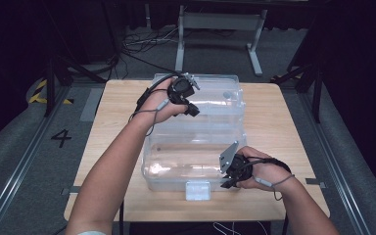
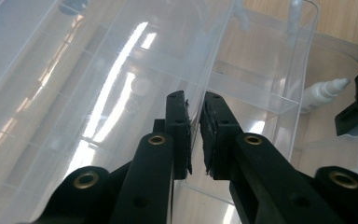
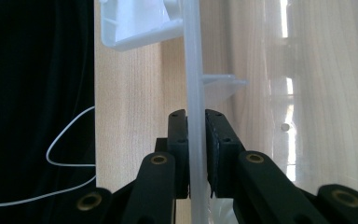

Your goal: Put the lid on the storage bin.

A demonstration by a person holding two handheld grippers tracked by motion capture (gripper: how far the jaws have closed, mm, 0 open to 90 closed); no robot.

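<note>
White bottle (image 2: 324,94): lower part hidden behind the box (image 1: 196,142) wall, label unreadable. Latch (image 3: 137,23) cut off by top edge. Right gripper (image 1: 228,182) jaws hidden under its plate and hand.

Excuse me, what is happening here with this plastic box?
A person works on a clear plastic box on a wooden table with a gripper in each hand. The left gripper pinches a thin clear wall at the far part of the box. The right gripper clamps the near front edge, close to the white latch.
</note>
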